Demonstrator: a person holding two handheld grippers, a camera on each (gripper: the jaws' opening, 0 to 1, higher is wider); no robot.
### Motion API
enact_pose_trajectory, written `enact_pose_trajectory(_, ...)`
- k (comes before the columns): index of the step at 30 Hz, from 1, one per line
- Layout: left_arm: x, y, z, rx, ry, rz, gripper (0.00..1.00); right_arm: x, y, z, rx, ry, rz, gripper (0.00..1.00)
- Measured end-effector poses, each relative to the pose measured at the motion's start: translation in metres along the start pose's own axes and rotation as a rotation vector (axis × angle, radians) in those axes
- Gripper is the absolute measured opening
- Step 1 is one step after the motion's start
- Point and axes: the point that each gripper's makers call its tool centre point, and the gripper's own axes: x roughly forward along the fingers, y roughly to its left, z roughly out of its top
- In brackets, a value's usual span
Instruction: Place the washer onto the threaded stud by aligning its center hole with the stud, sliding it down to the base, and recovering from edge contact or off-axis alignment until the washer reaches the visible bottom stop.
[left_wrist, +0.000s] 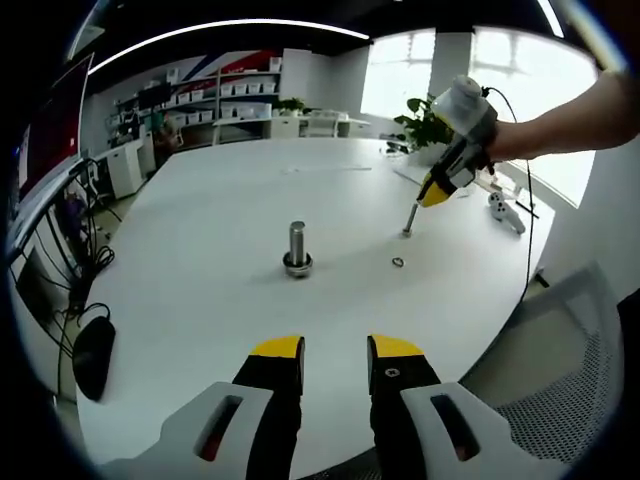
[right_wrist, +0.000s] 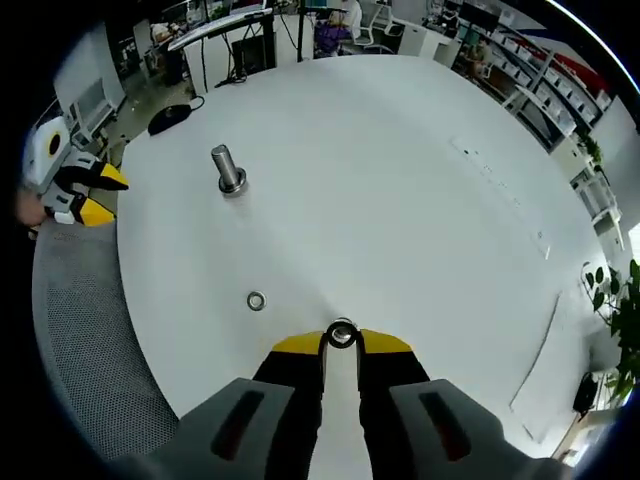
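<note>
A thick threaded stud (left_wrist: 298, 245) (right_wrist: 228, 168) stands upright on the white table (left_wrist: 220, 300) (right_wrist: 400, 160), with a ring around its base. A small washer (left_wrist: 398, 263) (right_wrist: 256, 300) lies flat on the table, apart from both studs. My right gripper (right_wrist: 341, 345) is shut on a thin metal stud (right_wrist: 341, 334). In the left gripper view the right gripper (left_wrist: 428, 195), held by a person's hand, keeps that thin stud (left_wrist: 410, 220) tilted with its lower end on the table just beyond the washer. My left gripper (left_wrist: 336, 350) is open, empty, and well short of the thick stud.
A black mouse (left_wrist: 92, 355) (right_wrist: 170, 118) lies near the table's edge. A grey mesh chair (left_wrist: 565, 350) (right_wrist: 80, 330) stands by the table's rim. A small white device (left_wrist: 505, 210) and a plant (left_wrist: 425, 125) are behind the right gripper. The left gripper (right_wrist: 85, 190) shows beyond the table's edge.
</note>
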Motion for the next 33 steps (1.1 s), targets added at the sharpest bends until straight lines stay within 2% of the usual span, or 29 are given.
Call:
enact_pose_trajectory(8,0.0,0.001,0.0,0.0,0.0,0.002,0.23,0.007,-0.004,0.001,-0.014,0.013,-0.001,0.14)
enact_pose_trajectory(23,0.0,0.0,-0.001,0.004,0.005,0.0,0.22,0.023,-0.007,-0.008,-0.001,0.058,0.015,0.14)
enact_pose_trajectory(33,0.001,-0.001,-0.001,0.008,0.008,-0.006,0.22,0.04,0.0,-0.016,0.01,0.095,0.042,0.14)
